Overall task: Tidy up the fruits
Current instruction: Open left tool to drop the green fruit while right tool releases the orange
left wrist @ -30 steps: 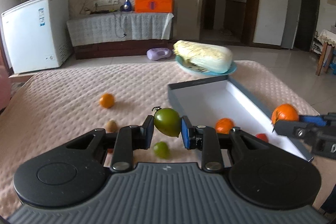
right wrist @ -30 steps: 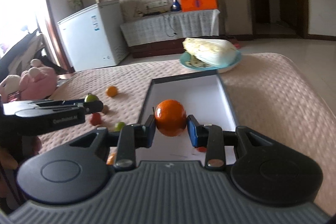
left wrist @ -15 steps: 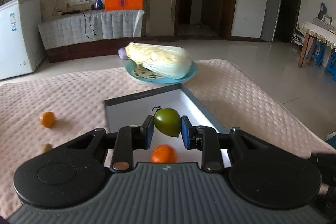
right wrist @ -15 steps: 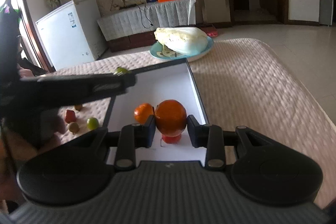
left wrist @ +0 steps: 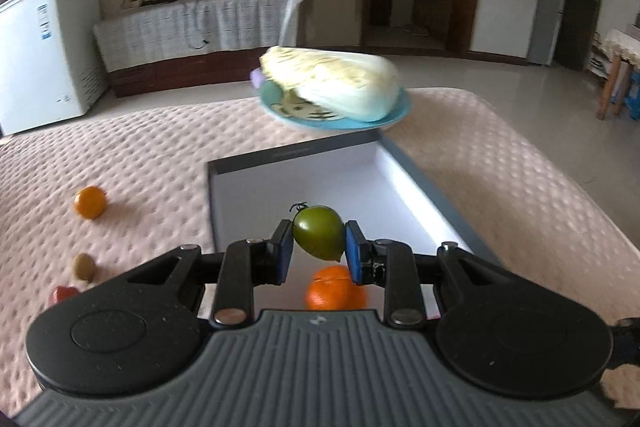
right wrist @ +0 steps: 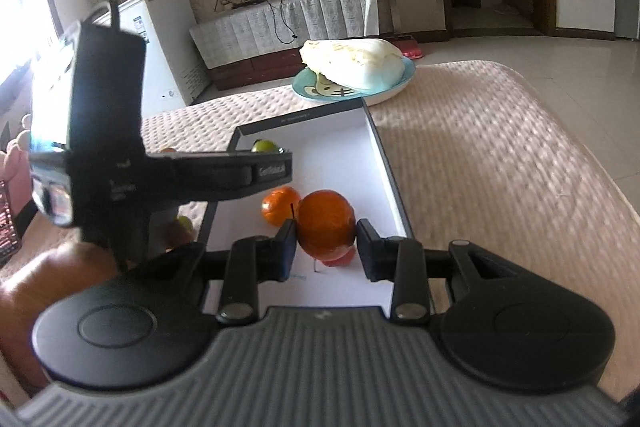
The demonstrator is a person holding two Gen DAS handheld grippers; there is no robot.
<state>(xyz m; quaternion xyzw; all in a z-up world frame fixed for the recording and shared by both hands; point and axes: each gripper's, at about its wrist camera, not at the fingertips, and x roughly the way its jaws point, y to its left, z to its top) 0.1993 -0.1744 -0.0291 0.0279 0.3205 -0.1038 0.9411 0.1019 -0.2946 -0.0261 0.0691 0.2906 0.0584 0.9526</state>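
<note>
My left gripper (left wrist: 319, 247) is shut on a green tomato (left wrist: 318, 237), held above the near end of the shallow grey box (left wrist: 280, 157) with a white floor. An orange (left wrist: 330, 287) lies in the box below it. My right gripper (right wrist: 326, 247) is shut on an orange (right wrist: 326, 225) above the same box (right wrist: 386, 163). In the right wrist view the left gripper (right wrist: 264, 167) reaches over the box from the left with the green tomato (right wrist: 264, 145). Another orange (right wrist: 278, 205) and a small red fruit (right wrist: 338, 259) lie in the box.
A blue plate (left wrist: 340, 121) with a cabbage (left wrist: 332, 83) stands just behind the box. On the pink quilted cover left of the box lie an orange (left wrist: 89, 202), a brownish fruit (left wrist: 83, 265) and a red fruit (left wrist: 64, 293). A white freezer (left wrist: 40, 47) stands at the far left.
My left gripper has carried the green tomato from the left of the box to above it. My right gripper has moved forward over the box with its orange.
</note>
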